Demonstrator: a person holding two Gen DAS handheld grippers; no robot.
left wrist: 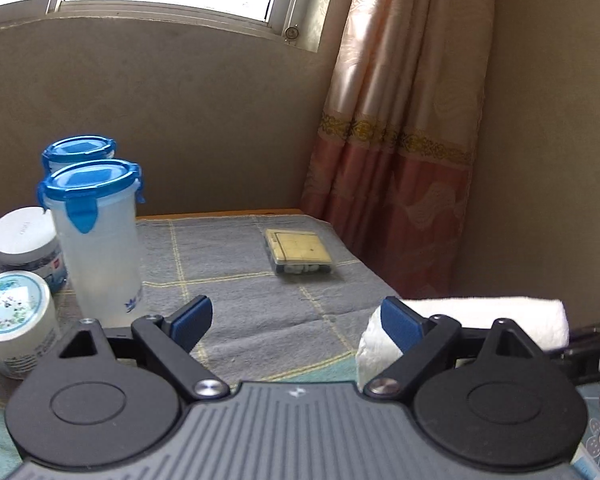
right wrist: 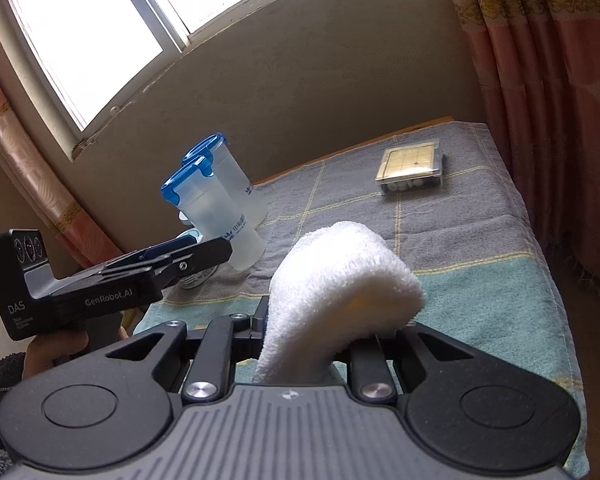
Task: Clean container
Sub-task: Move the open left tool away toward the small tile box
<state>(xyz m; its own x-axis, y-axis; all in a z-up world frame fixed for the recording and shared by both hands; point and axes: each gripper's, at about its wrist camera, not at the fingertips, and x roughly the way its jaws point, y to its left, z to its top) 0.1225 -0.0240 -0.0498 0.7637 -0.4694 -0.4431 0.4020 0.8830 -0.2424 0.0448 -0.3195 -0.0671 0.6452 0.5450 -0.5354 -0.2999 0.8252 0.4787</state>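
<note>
Two tall translucent containers with blue clip lids stand at the table's left, the nearer one (left wrist: 96,240) (right wrist: 216,216) in front of the farther one (left wrist: 80,150) (right wrist: 238,176). My left gripper (left wrist: 296,320) is open with nothing between its blue pads, and the nearer container is just left of its left finger. Seen side-on in the right wrist view, the left gripper (right wrist: 196,252) points toward those containers. My right gripper (right wrist: 328,332) is shut on a folded white towel (right wrist: 340,276) (left wrist: 480,316), which hides its fingertips.
Two short white-lidded jars (left wrist: 24,240) (left wrist: 12,320) stand left of the containers. A flat clear box with a yellowish board (left wrist: 300,252) (right wrist: 412,166) lies far on the grey checked cloth (left wrist: 240,280). A wall is behind, and a curtain (left wrist: 400,140) hangs on the right.
</note>
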